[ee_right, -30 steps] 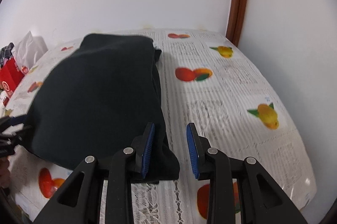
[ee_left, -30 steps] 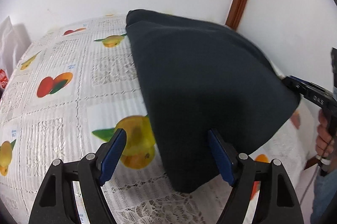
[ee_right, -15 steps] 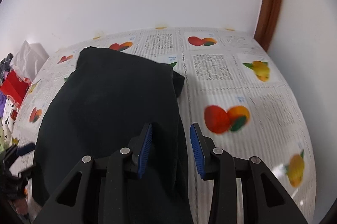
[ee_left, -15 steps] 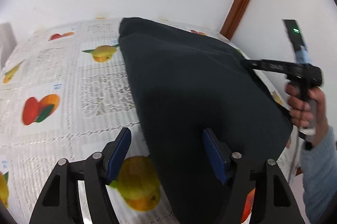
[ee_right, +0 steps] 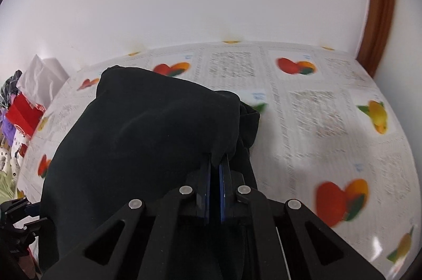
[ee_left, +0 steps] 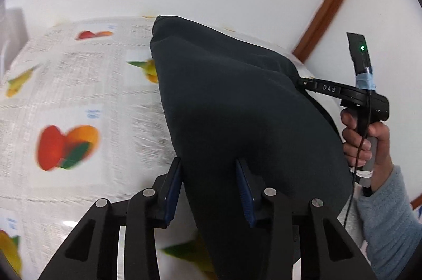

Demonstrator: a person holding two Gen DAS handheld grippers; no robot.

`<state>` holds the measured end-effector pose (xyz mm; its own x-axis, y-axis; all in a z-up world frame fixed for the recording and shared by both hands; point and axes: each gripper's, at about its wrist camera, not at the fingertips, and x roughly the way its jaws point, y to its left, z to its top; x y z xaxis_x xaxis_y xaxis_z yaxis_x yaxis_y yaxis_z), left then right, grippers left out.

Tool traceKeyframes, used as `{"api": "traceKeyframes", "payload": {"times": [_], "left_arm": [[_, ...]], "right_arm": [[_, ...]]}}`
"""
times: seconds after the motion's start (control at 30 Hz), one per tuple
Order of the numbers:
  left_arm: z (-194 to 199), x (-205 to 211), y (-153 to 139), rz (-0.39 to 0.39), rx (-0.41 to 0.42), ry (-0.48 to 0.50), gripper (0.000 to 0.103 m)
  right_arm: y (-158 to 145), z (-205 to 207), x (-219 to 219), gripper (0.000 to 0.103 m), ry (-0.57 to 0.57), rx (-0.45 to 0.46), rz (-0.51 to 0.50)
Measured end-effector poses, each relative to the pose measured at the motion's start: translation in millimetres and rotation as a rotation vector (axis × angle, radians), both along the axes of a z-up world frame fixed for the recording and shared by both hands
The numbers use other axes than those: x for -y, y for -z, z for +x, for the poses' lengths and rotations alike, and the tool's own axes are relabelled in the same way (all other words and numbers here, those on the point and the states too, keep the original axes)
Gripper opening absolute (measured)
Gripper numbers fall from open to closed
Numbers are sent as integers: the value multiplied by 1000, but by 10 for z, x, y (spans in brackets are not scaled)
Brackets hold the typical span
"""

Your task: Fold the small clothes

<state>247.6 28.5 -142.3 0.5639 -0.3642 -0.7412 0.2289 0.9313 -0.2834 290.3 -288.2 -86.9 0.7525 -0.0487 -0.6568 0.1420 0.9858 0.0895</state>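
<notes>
A dark navy garment [ee_left: 237,108] lies in a folded heap on the fruit-print tablecloth [ee_left: 79,95]. My left gripper [ee_left: 208,169] straddles its near left edge. The jaws are closing, cloth fills the gap, and the right finger lies over the fabric, so no pinch shows. My right gripper [ee_right: 216,164] is shut on a fold of the garment [ee_right: 145,135] at its right side, and the cloth bunches up at the pads. In the left wrist view the right gripper [ee_left: 303,82] meets the garment's far right edge. The left gripper [ee_right: 15,211] shows at the bottom left of the right wrist view.
A hand [ee_left: 369,143] in a light blue sleeve [ee_left: 390,214] holds the right gripper's handle. A white wall backs the table, with a brown wooden frame [ee_right: 379,3] at the right corner. A white bag [ee_right: 42,74] and a pile of coloured clothes [ee_right: 18,108] sit at the table's left end.
The right jaws have shut on the garment's fold. The left jaws have narrowed around the near edge. Both grippers have moved across the table over the garment.
</notes>
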Motion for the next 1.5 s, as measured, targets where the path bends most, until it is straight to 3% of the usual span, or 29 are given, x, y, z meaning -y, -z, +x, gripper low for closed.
{"api": "traceKeyframes", "payload": {"times": [0.13, 0.3, 0.53, 0.7, 0.77, 0.83, 0.9, 1.0, 1.03, 1.07, 1.2, 1.37, 1.5], "left_arm": [[24, -145, -40, 41, 5, -46, 38], [-27, -113, -62, 54, 2, -37, 41], [-115, -23, -110, 103, 13, -31, 43], [-260, -2, -99, 123, 25, -23, 57], [-320, -32, -103, 126, 27, -28, 58], [-377, -49, -102, 122, 24, -30, 58], [-457, -59, -101, 121, 25, -35, 59], [-589, -59, -93, 125, 26, -50, 59], [-639, -58, -90, 126, 27, -55, 59], [-666, -77, -82, 127, 26, -61, 59], [-755, -97, -44, 123, 25, -84, 59], [-904, -138, -35, 129, 22, -103, 59], [-969, -185, -44, 148, 36, -105, 60]], "right_arm": [[-44, 162, -131, 5, -26, 20, 57], [-156, 111, 47, 5, -48, 67, 161], [-75, 34, 163, 4, -4, -7, 109], [-41, -385, 206, 6, 11, -20, 126], [-11, -592, 204, 11, -15, -8, 179], [47, -742, 196, 29, -48, -6, 239], [128, -851, 206, 36, -48, -5, 284], [268, -896, 183, 33, -44, -22, 323], [287, -914, 159, 16, -54, -14, 327], [280, -955, 128, 7, -66, 10, 314], [211, -1117, 157, 6, -58, 117, 316], [226, -1171, 130, 6, -19, 103, 295], [169, -1303, 10, 6, 38, 92, 182]]}}
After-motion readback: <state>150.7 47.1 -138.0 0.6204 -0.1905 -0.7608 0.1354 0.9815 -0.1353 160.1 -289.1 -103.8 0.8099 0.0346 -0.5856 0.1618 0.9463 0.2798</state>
